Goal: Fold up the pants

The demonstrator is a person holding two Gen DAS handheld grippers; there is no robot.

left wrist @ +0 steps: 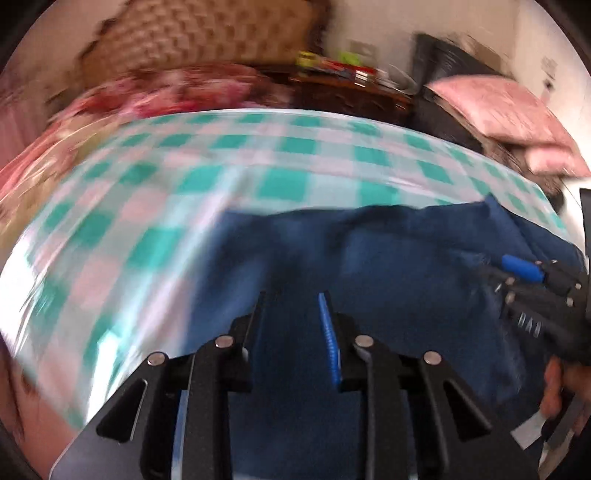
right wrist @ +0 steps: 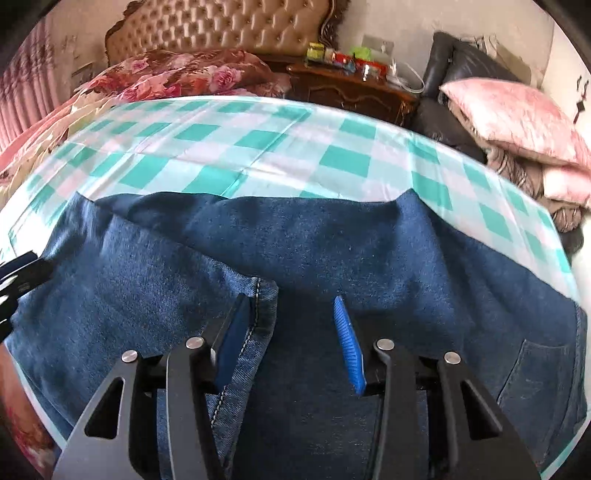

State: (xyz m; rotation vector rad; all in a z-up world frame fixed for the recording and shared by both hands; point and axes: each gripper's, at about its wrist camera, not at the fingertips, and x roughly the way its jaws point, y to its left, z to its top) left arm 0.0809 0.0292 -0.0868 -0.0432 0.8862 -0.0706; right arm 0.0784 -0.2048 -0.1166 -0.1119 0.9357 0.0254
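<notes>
Dark blue denim pants [right wrist: 332, 240] lie spread across a bed with a green-and-white checked sheet [right wrist: 258, 147]. My right gripper [right wrist: 290, 308] hovers low over them, jaws apart. A stitched hem [right wrist: 264, 314] lies against its left pad [right wrist: 232, 332], while the ribbed blue right pad [right wrist: 349, 343] stands clear of the cloth. In the blurred left wrist view, my left gripper [left wrist: 291, 304] is at the left part of the pants [left wrist: 369, 258], and dark denim fills the narrow gap between its fingers. The right gripper [left wrist: 495, 271] shows at the far right there.
A tufted headboard [right wrist: 221, 26] and floral quilt [right wrist: 177, 74] are at the bed's far end. A dark wooden nightstand [right wrist: 351, 88] holds small items. Pink pillows [right wrist: 509, 114] lean on a black chair [right wrist: 461, 55] at the right. A hand [left wrist: 557, 387] holds the right gripper.
</notes>
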